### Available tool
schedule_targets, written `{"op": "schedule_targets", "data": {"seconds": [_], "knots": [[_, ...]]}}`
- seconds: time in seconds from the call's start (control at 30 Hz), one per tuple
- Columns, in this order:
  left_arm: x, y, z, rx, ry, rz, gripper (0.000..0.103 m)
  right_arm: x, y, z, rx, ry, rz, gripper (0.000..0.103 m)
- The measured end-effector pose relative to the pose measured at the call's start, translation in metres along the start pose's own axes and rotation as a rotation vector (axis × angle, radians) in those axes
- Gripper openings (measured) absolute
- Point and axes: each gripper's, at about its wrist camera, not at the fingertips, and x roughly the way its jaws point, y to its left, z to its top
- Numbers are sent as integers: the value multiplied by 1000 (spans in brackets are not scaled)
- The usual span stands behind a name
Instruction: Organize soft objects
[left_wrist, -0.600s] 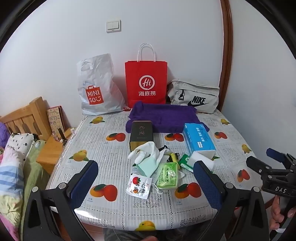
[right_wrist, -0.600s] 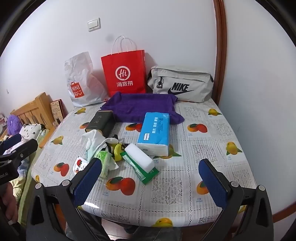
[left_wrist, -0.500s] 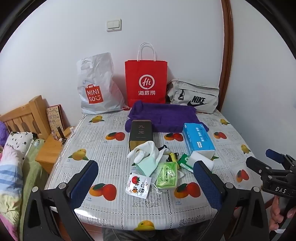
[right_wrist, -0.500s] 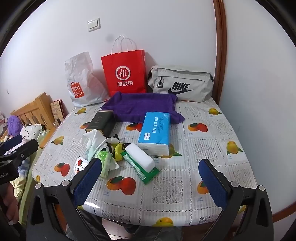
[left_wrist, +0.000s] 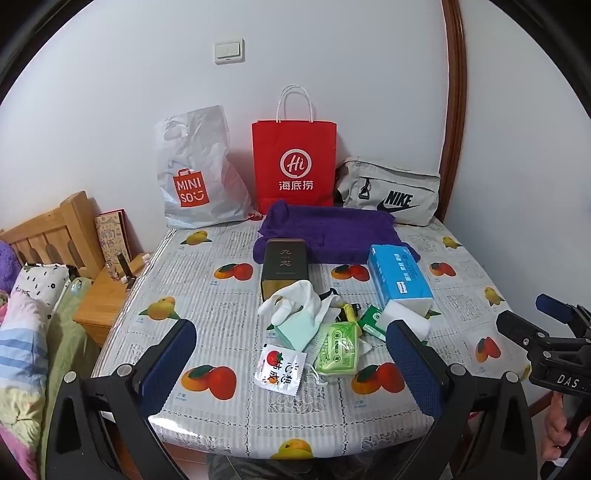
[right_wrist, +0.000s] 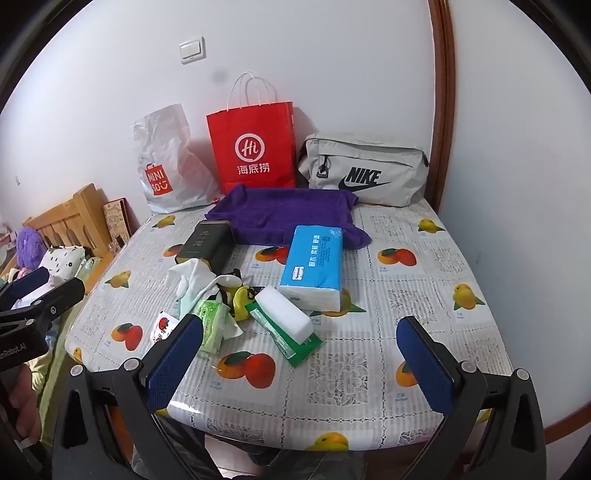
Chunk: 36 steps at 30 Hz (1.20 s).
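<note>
A clutter of soft goods sits mid-table on a fruit-print tablecloth (left_wrist: 229, 302), partly overlapping so that several pieces are hard to read: a white glove (left_wrist: 295, 301) drapes over a pale green mask (left_wrist: 295, 330), and a small yellow item (right_wrist: 240, 297) with black straps is mostly buried beneath them. A white sponge (right_wrist: 284, 310) lies on a green packet (right_wrist: 295, 341) and covers much of it; in the left wrist view the left gripper's right finger hides part of both. The person appears only as a hand at each frame edge.

The left gripper (left_wrist: 291, 363) and the right gripper (right_wrist: 299, 360) both hover over the near table edge with jaws spread wide and nothing between the blue pads. Compared with the frames half a second earlier, nothing on the table has shifted and neither gripper has visibly moved.

Counted: 1 blue tissue pack (right_wrist: 314, 262), 1 green wipes pack (left_wrist: 338, 347), 1 tomato-print sachet (left_wrist: 280, 369), 1 dark tin (left_wrist: 284, 266) and 1 purple towel (left_wrist: 332, 229). Against the wall stand 3 bags: 1 white Miniso bag (left_wrist: 195, 173), 1 red paper bag (left_wrist: 293, 166) and 1 grey Nike bag (right_wrist: 364, 173).
</note>
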Motion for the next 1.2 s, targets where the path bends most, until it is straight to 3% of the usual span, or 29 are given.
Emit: {"op": "schedule_targets", "data": {"seconds": [1.2], "knots": [[-3,2,1,-4,-5,-5,103,-3,3,0,2,-11,13,103]]}}
